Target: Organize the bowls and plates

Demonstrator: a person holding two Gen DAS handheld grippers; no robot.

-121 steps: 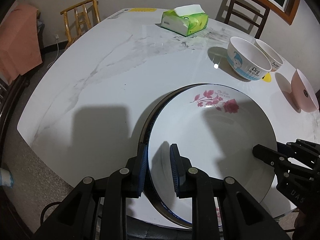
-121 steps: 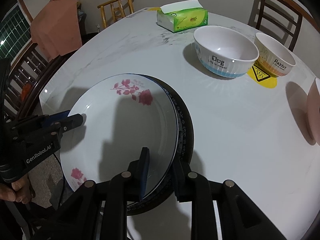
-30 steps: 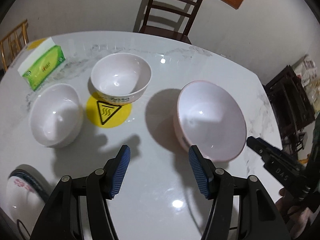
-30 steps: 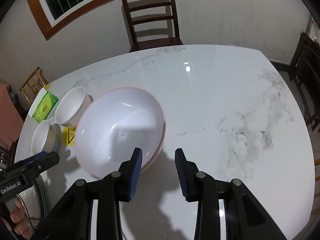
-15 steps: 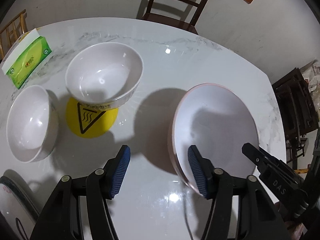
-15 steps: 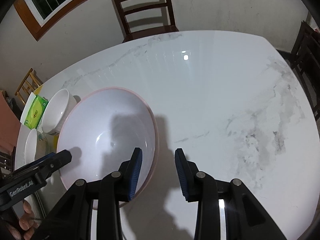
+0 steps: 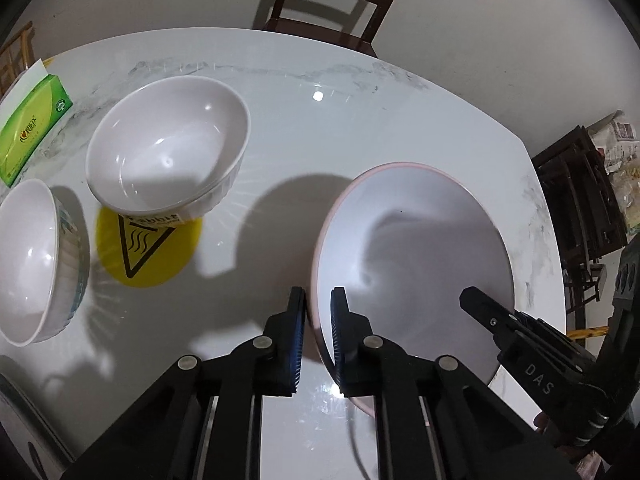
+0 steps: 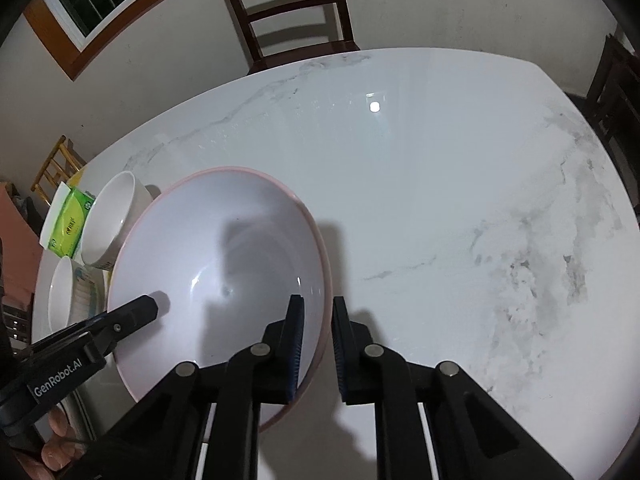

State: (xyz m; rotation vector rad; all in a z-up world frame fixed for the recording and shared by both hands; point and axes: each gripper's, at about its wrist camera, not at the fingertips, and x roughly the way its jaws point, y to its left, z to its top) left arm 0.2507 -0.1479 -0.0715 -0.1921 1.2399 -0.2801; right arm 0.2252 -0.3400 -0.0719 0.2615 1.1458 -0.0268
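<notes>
Pink bowl [image 7: 416,256] on marble worktop [image 8: 420,168], rim pinched from both sides: left gripper [image 7: 319,334] clamped on near-left rim, right gripper [image 8: 317,344] clamped on right rim. Two white bowls [image 7: 168,148] to left, one on yellow mat [image 7: 152,252]; tissue box [image 7: 32,128] beyond.

I count three bowls on the marble table [image 7: 360,128]: one large pink-rimmed bowl [image 7: 412,264], one white bowl [image 7: 168,152] lettered on its side, and one more white bowl [image 7: 28,256] at the left edge. I see one yellow warning sticker [image 7: 148,256], one green tissue box [image 7: 32,128], and one dark wooden chair [image 7: 332,4] behind the table. I have two grippers in view, the left gripper [image 7: 318,336] and the right gripper [image 8: 317,348]. At the bottom-left corner a plate edge [image 7: 28,432] shows; I cannot tell how many are stacked.
</notes>
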